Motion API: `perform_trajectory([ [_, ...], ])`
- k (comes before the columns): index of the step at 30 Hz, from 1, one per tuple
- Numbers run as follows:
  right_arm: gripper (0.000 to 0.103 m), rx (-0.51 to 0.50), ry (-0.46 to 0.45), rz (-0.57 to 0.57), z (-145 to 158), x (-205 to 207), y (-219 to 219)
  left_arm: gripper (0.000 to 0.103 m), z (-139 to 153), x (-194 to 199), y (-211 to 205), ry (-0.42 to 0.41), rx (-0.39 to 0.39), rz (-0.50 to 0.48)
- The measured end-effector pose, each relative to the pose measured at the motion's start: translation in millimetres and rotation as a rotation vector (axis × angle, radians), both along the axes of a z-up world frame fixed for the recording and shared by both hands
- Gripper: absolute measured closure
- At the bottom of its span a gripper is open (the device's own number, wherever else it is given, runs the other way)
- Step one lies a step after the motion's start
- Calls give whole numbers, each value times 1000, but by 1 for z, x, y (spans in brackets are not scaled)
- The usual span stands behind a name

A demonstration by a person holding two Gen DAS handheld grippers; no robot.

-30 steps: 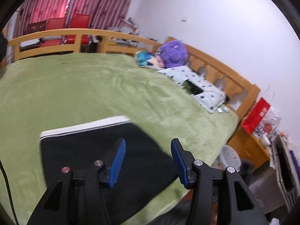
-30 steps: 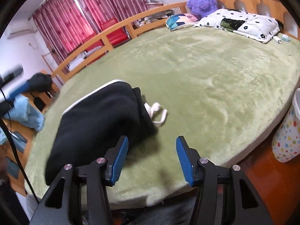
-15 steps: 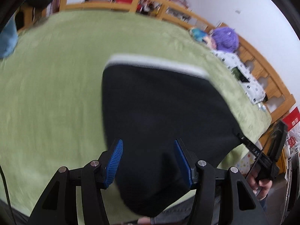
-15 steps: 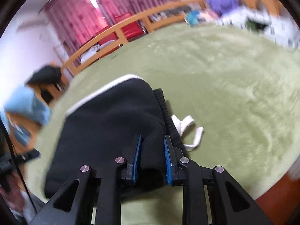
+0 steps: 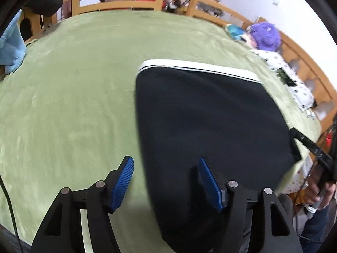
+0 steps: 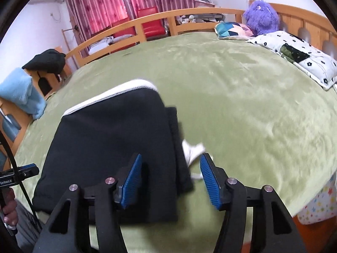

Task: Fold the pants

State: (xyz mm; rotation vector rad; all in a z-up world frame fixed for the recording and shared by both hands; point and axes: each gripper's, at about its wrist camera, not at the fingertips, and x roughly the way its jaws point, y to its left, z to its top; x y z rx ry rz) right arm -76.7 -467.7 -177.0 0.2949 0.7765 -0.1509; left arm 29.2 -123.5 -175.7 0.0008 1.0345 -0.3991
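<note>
Now both tools, left [image 5: 166, 179] and right [image 6: 170, 178], tilt down (jaws just parted, empty) over the pants [image 6: 109, 139].

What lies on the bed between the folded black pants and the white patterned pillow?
Only bare green blanket, seen in the right wrist view; the pants and pillow lie well apart.

A wide bed with a pale wooden rail frame [image 6: 147, 21] carries a plush olive-green blanket [image 6: 242, 97] from edge to edge. Near its front edge lie folded black pants with a white side stripe [image 6: 109, 130] — a white drawstring [image 6: 192, 148] spilling beside them. At the head end: a white flower-print pillow [image 6: 294, 52], a geometric teal cushion [image 6: 233, 29], a purple plush toy [image 6: 261, 16].
</note>
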Motion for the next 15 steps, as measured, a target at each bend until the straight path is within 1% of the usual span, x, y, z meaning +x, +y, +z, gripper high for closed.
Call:
perform_trajectory([
  [4, 46, 10, 21, 10, -7, 24, -4, 42, -14, 23, -2, 58, -27, 24],
  [7, 47, 58, 77, 36, -17, 41, -9, 42, -24, 33, -5, 83, -33, 36],
  [11, 46, 110, 88, 48, -23, 53, -17, 41, -33, 40, -4, 107, -68, 49],
  [13, 44, 136, 103, 64, -29, 59, -19, 41, -40, 43, -6, 127, -78, 50],
  [15, 36, 163, 115, 70, -36, 63, -22, 41, -44, 46, -6, 139, -96, 56],
])
